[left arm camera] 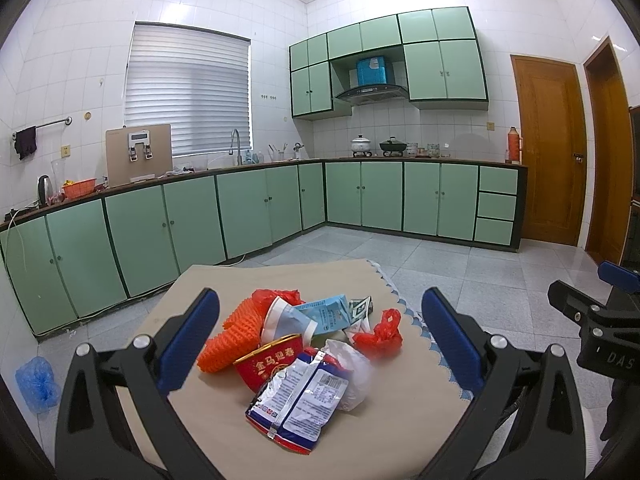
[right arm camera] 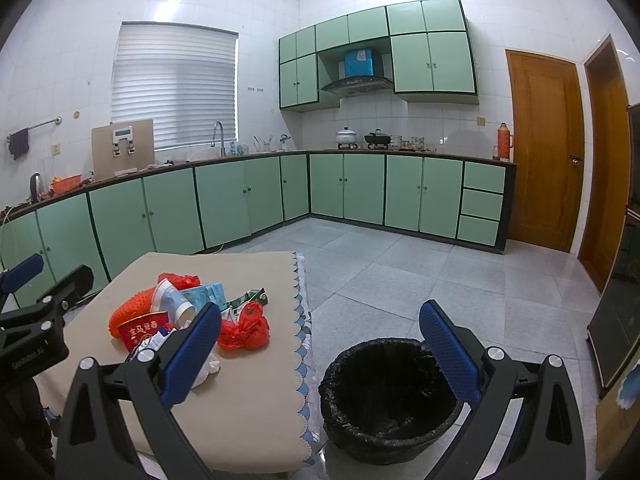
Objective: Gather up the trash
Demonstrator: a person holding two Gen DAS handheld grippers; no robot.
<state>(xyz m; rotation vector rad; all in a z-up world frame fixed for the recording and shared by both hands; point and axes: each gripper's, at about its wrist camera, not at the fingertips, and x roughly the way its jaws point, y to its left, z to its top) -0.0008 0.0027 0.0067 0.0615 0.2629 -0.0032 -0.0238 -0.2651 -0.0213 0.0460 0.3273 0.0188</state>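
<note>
A heap of trash lies on a small beige table [left arm camera: 224, 276]: a foil snack packet [left arm camera: 298, 398], a red paper bowl [left arm camera: 269, 364], orange foam netting [left arm camera: 232, 336], a paper cup [left arm camera: 286, 318], a light blue carton [left arm camera: 326, 312], a crumpled red plastic bag [left arm camera: 380, 336] and a white plastic bag [left arm camera: 354, 372]. My left gripper [left arm camera: 320, 336] is open and empty, its jaws on either side of the heap, above it. My right gripper [right arm camera: 320, 340] is open and empty, over the table's right edge and a black-lined bin [right arm camera: 384, 396] on the floor. The heap also shows in the right wrist view [right arm camera: 180, 312].
Green kitchen cabinets [left arm camera: 192, 220] run along the left and far walls. Wooden doors [left arm camera: 550, 148] stand at the right. A blue plastic bag [left arm camera: 36, 380] lies on the floor at the left. Tiled floor [right arm camera: 400, 272] spreads beyond the table.
</note>
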